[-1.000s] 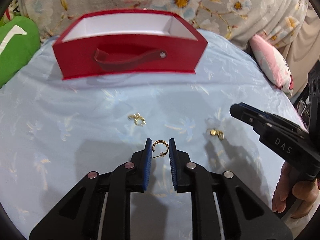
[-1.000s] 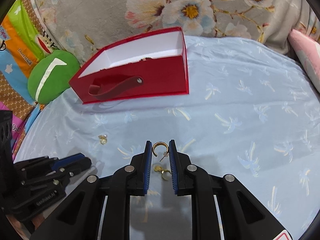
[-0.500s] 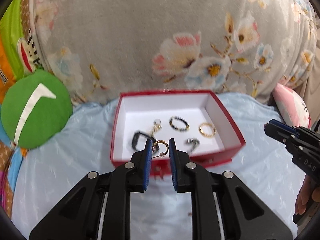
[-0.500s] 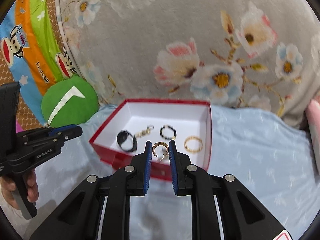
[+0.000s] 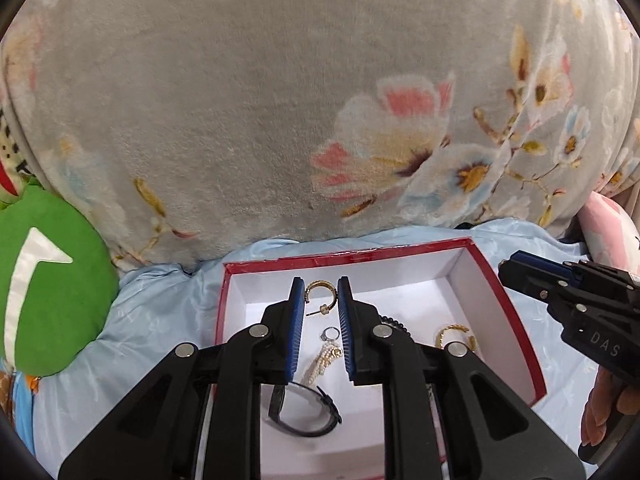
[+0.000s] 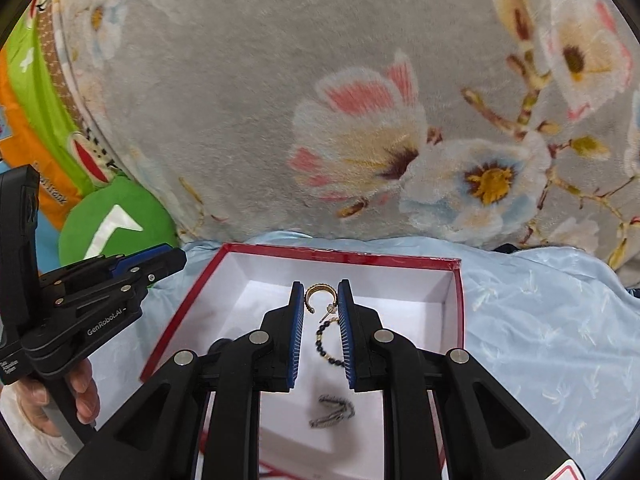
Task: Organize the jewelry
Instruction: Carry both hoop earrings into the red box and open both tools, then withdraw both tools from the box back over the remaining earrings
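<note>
A green cushion with a white mark lay at the far left on the pale blue sheet, against a grey floral blanket that filled the background. Next came the red box, open on top and white inside, resting on the sheet.

The left claw hung over the left part of the box, its blue pads narrowed onto a gold hoop earring pinched between the tips, the post pointing down and to the left. Below it, on the box floor, lay a small silver ring, a pale beaded chain just beside that ring, and a black band nearer the camera. Further right on the box floor, a gold ring was partly hidden behind the claw's right finger.

The right claw was over the box too, likewise closed narrowly on a second gold hoop earring at its tips. Under it in the right wrist view lay a dark beaded bracelet with gold beads and, nearer, a blurred grey twisted piece. From the left wrist view the right claw's body stood at the right edge beside the box, held by a hand.
</note>
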Action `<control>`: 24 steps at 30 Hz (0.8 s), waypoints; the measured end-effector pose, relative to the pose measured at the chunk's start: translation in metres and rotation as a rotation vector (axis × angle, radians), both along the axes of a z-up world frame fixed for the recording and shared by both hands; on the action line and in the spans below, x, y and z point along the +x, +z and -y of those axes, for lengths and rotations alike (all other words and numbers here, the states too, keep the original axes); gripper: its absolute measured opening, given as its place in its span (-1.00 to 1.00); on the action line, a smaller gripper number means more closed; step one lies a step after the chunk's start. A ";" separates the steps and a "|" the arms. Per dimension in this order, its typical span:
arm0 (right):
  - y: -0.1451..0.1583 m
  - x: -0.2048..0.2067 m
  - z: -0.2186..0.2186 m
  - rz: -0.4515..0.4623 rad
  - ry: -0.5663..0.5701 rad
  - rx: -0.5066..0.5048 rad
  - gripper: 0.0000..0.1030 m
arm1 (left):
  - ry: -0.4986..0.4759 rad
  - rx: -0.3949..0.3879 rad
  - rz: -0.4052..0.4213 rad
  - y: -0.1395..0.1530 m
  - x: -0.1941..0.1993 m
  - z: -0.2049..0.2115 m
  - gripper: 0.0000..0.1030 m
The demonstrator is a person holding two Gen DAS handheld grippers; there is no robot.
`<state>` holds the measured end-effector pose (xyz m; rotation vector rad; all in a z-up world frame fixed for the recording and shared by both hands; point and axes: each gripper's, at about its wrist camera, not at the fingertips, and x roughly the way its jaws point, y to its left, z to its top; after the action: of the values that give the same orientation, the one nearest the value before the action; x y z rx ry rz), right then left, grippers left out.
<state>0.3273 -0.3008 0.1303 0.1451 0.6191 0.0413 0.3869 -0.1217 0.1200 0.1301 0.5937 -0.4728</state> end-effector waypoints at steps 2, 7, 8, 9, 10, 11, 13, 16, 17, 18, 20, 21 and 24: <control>-0.010 0.017 0.001 -0.024 -0.003 -0.015 -0.69 | 0.008 0.026 -0.020 -0.011 0.014 0.005 -0.68; -0.031 0.044 0.006 -0.068 -0.010 -0.038 -0.69 | 0.030 0.065 -0.062 -0.037 0.047 0.017 -0.68; -0.035 0.049 0.007 -0.075 -0.013 -0.042 -0.68 | 0.030 0.073 -0.071 -0.043 0.053 0.019 -0.67; -0.037 0.053 0.008 -0.078 -0.017 -0.045 -0.68 | 0.034 0.078 -0.078 -0.047 0.058 0.021 -0.67; -0.041 0.056 0.010 -0.077 -0.028 -0.054 -0.64 | 0.040 0.085 -0.084 -0.050 0.061 0.023 -0.61; -0.042 0.058 0.011 -0.074 -0.034 -0.061 -0.47 | 0.046 0.088 -0.093 -0.054 0.066 0.023 -0.39; -0.041 0.059 0.014 -0.054 -0.052 -0.064 -0.17 | 0.076 0.088 -0.084 -0.057 0.070 0.021 0.09; -0.031 0.050 0.018 0.006 -0.076 -0.050 0.03 | 0.109 0.038 -0.047 -0.051 0.068 0.010 0.53; -0.027 0.046 0.019 0.023 -0.080 -0.051 0.03 | 0.116 0.018 -0.044 -0.049 0.067 0.005 0.53; -0.022 0.041 0.020 0.040 -0.084 -0.053 0.03 | 0.120 -0.009 -0.042 -0.044 0.064 -0.001 0.53; -0.010 0.025 0.019 0.078 -0.084 -0.065 0.03 | 0.130 -0.028 -0.025 -0.034 0.056 -0.009 0.54; -0.002 0.014 0.018 0.099 -0.083 -0.074 0.03 | 0.134 -0.026 0.005 -0.027 0.046 -0.013 0.54; 0.016 -0.017 0.014 0.144 -0.074 -0.081 0.06 | 0.135 -0.019 0.074 -0.004 0.011 -0.027 0.54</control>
<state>0.3101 -0.3149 0.1462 0.0853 0.4703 -0.0447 0.3981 -0.0944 0.1163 0.0886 0.5218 -0.3414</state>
